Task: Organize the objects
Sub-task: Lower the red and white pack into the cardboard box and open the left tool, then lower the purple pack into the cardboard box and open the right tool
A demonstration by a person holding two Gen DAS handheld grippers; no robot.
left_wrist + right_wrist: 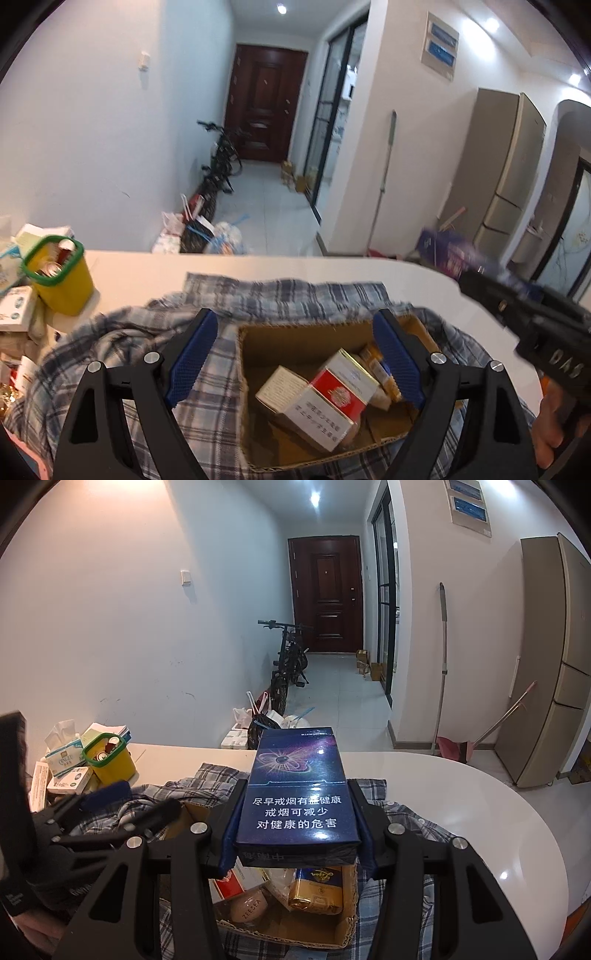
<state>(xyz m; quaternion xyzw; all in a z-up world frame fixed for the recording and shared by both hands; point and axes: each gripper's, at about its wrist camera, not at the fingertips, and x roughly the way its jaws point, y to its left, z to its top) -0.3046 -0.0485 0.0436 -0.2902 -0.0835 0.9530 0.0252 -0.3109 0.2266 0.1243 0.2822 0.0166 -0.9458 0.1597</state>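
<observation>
My right gripper (297, 794) is shut on a dark blue cigarette carton (297, 790) and holds it level above an open cardboard box (343, 934). The box holds a gold packet (317, 890), a round beige jar (251, 908) and a red-and-white carton (328, 398). In the left wrist view my left gripper (295, 354) is open and empty, its blue pads either side of the same box (303, 343). The right gripper and the blurred blue carton (454, 254) show at the right of that view.
The box rests on a blue plaid cloth (122, 347) on a white rounded table (480, 812). A yellow bin with a green rim (59, 277) and tissue packs (64, 757) stand at the left. Beyond the table lie a hallway, bags and a bicycle (288, 661).
</observation>
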